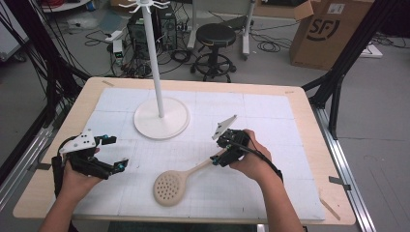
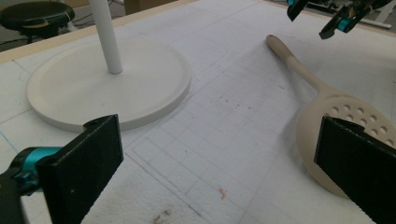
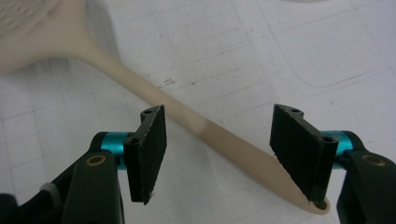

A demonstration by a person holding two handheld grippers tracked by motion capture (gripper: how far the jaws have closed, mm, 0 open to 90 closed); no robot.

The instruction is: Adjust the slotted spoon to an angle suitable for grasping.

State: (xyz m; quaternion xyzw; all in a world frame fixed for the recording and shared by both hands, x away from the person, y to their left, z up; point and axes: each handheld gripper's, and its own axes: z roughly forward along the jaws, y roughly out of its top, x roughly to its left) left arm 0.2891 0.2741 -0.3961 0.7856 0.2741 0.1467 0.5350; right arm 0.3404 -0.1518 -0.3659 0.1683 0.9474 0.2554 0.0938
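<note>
A beige perforated spoon (image 1: 170, 186) lies flat on the white mat, head towards the table's front, handle pointing back right. My right gripper (image 1: 216, 160) hangs low over the handle's end. In the right gripper view the handle (image 3: 116, 70) runs slantwise between the two black pads (image 3: 150, 149), which stand apart from it with gaps on both sides. My left gripper (image 1: 117, 152) rests at the front left, jaws wide open with nothing between them. In the left gripper view (image 2: 215, 168) it faces the spoon's head (image 2: 341, 114), with the right gripper (image 2: 322, 18) beyond it.
A white stand with a round base (image 1: 161, 118) and a tall pole (image 1: 153, 58) stands at the mat's back middle. The white gridded mat (image 1: 270, 111) covers most of the wooden table (image 1: 309, 121). A black stool (image 1: 215, 36) and a cardboard box (image 1: 329, 34) sit on the floor behind.
</note>
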